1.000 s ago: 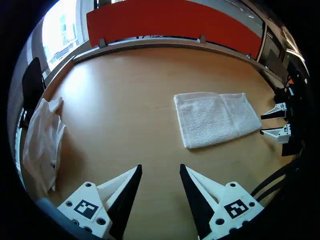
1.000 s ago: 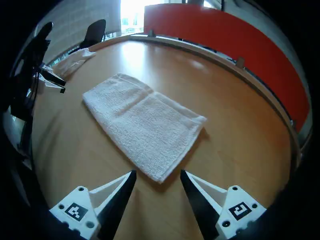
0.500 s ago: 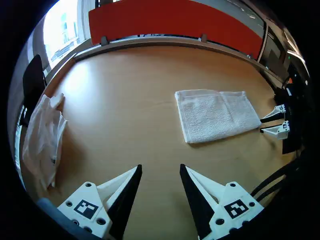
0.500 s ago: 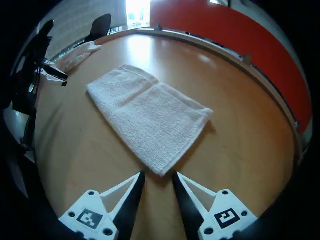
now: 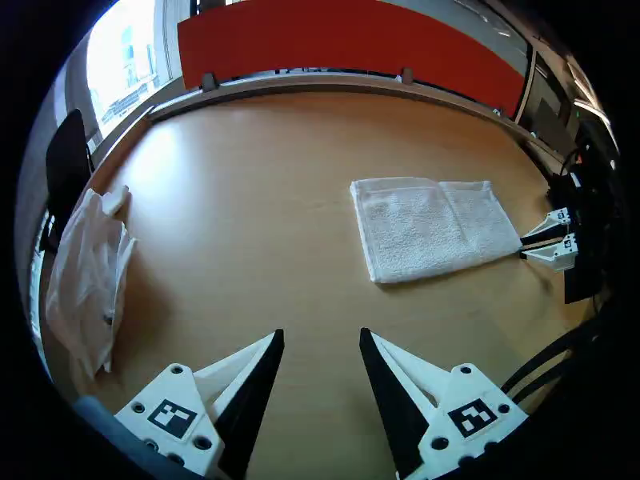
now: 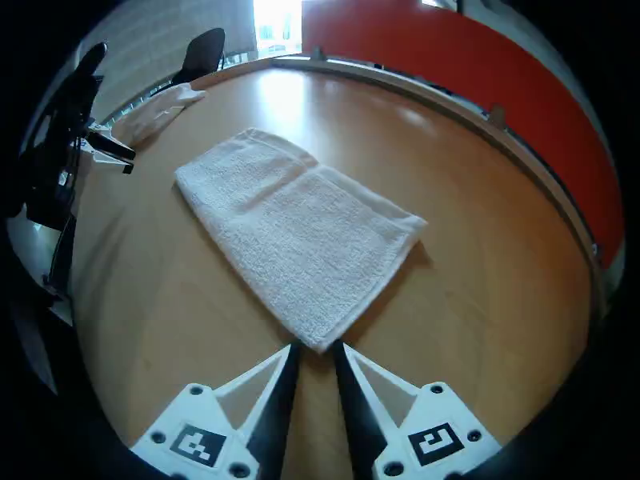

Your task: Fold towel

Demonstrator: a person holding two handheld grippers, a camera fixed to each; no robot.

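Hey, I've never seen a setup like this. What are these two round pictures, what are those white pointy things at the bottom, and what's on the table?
The pointy things are the fingers of two handheld grippers, one in each of a person's hands. Each gripper carries a fisheye camera, hence the round pictures. The left gripper view looks along the left gripper, whose fingers stand open above a wooden table. The right gripper view looks along the right gripper. A white towel lies flat on the table, and a crumpled white bundle sits near the edge. The right gripper's fingers flank the towel's near corner; I cannot tell whether they pinch it.
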